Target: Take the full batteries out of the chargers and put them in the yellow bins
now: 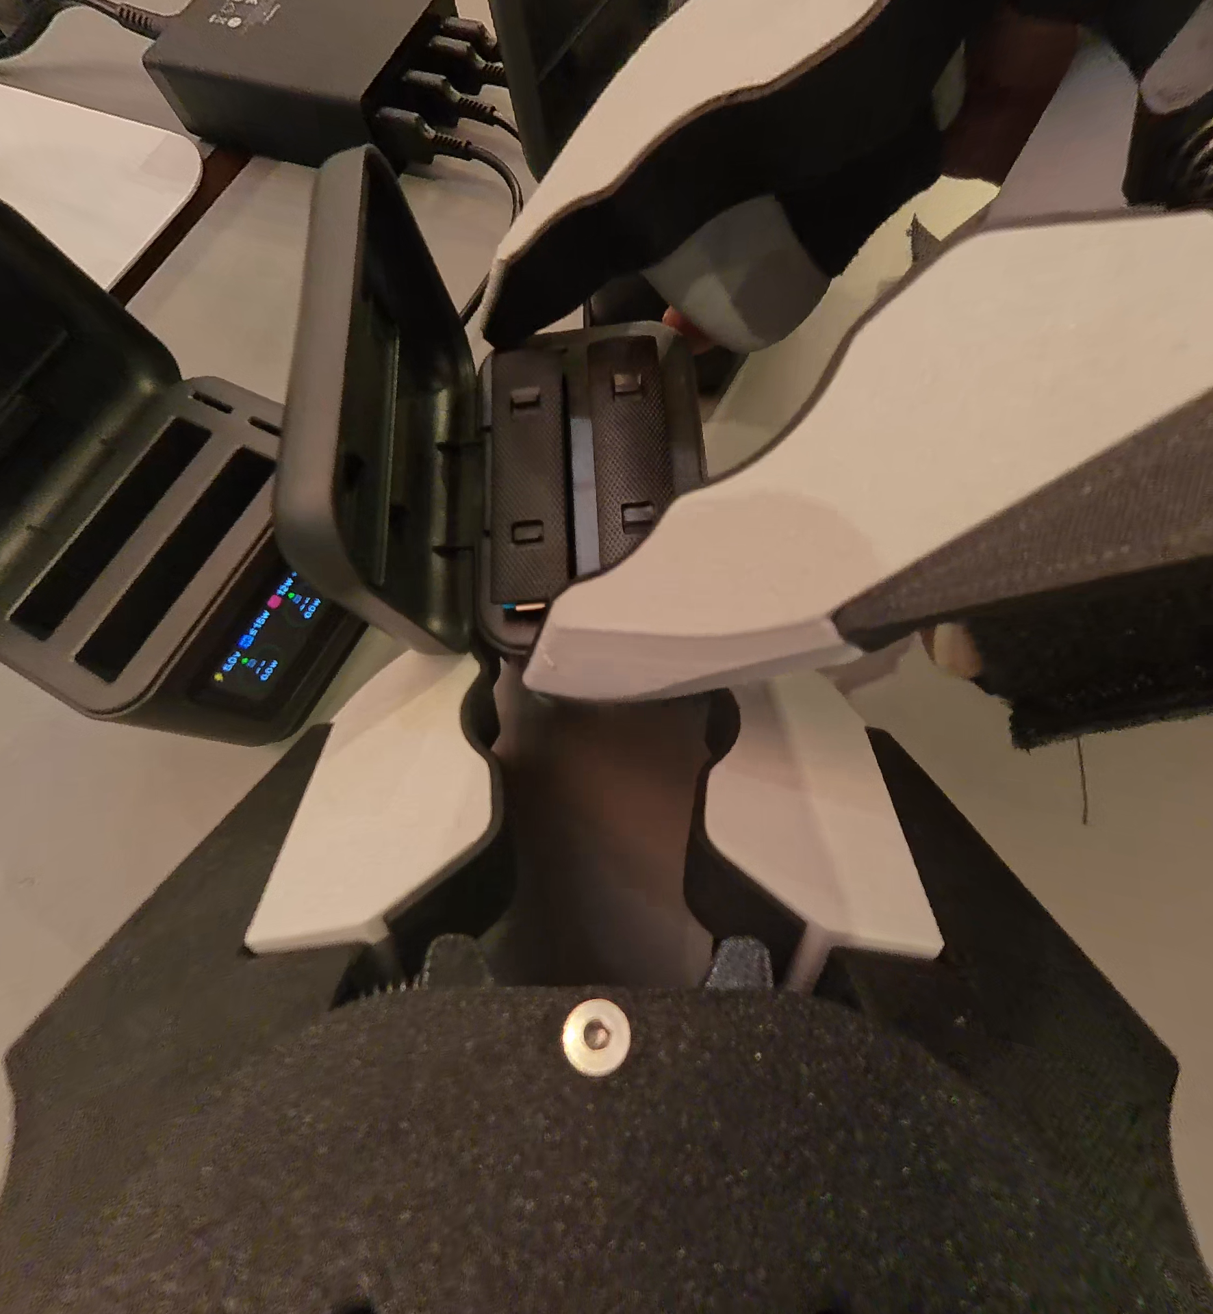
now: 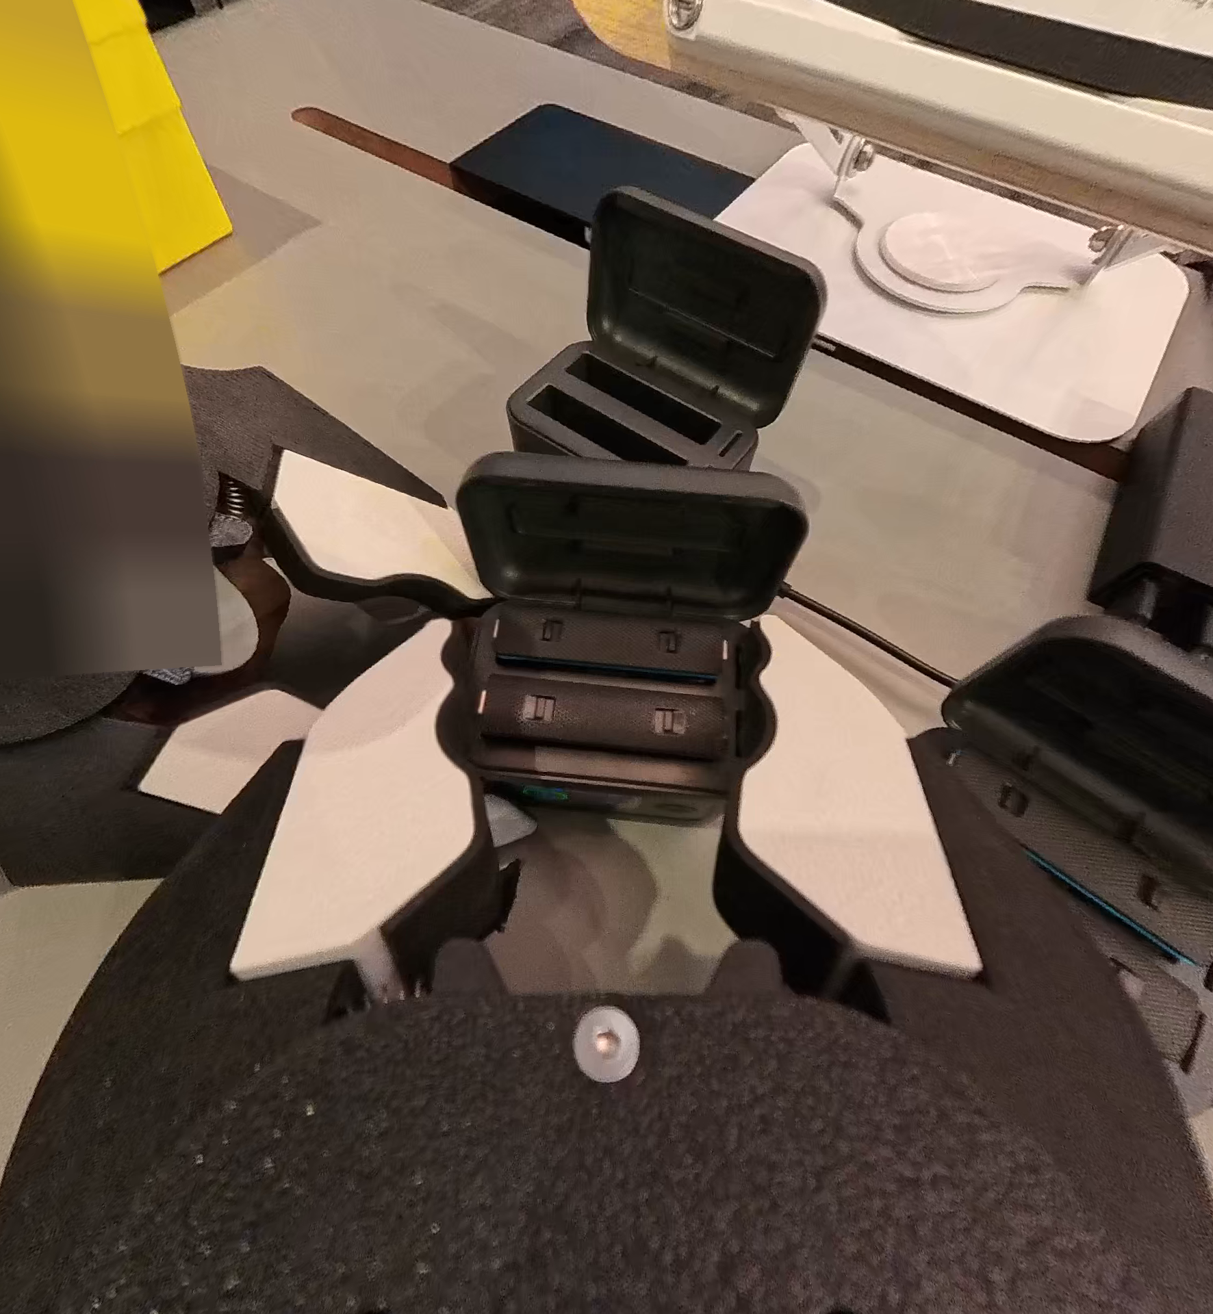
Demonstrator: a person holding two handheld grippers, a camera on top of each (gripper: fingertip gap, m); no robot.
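Note:
A dark charger [image 1: 504, 626] stands with its lid [image 1: 376, 398] open and two black batteries [image 1: 529, 483] in its slots. My left gripper [image 1: 600, 711] is shut on the charger body [image 2: 589, 789], front to back; its fingers [image 2: 347, 526] show at the left of the right wrist view. My right gripper [image 2: 604, 675] is open. Its fingers [image 1: 732, 554] straddle the charger top lengthwise, pads close to the ends of the near battery [image 2: 600, 718]. A yellow bin [image 2: 177, 178] stands far left, partly behind a blurred patch.
An empty open charger [image 2: 632, 419] stands behind; its screen [image 1: 262, 640] is lit. Another open charger with batteries [image 2: 1123, 818] is at the right. A black power adapter [image 2: 1194, 498] with cables, a white monitor stand [image 2: 945, 263] and a flat dark box [image 2: 589, 171] lie beyond. Tip to tip, the grippers are about 5 centimetres apart. My right tips are roughly 20 centimetres from the black power adapter [image 2: 1194, 498]. My left wrist view [image 1: 283, 65] looks at it from another angle.

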